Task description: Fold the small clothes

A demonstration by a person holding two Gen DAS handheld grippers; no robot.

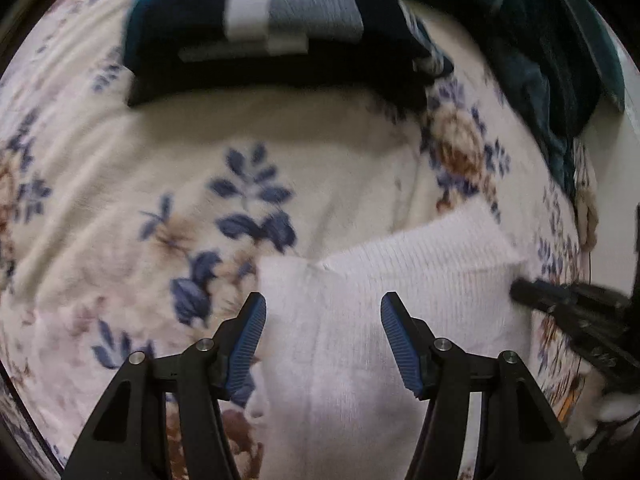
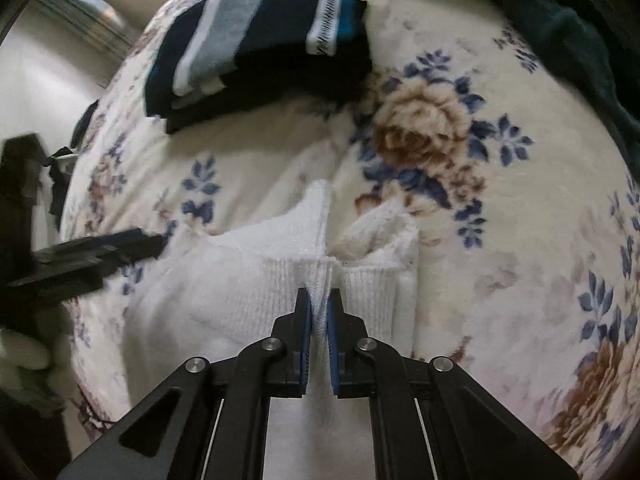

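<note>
A white ribbed sock [image 1: 384, 304] lies on the floral blanket [image 1: 120, 200]. My left gripper [image 1: 323, 312] is open, its jaws wide apart just above the sock's near part. My right gripper [image 2: 319, 304] is shut on the sock's ribbed cuff [image 2: 316, 276], with white fabric pinched between the blue pads. The sock [image 2: 224, 280] spreads left of it, a folded part [image 2: 380, 240] to the right. The right gripper shows in the left wrist view [image 1: 568, 304] at the sock's right edge. The left gripper shows in the right wrist view [image 2: 92, 256] at the left.
A stack of folded dark clothes with grey and white stripes [image 1: 280, 24] [image 2: 256, 48] lies further back on the blanket [image 2: 500, 240]. A dark teal cloth pile [image 1: 540, 60] [image 2: 560, 32] lies at the far right. A wall [image 2: 48, 88] stands to the left.
</note>
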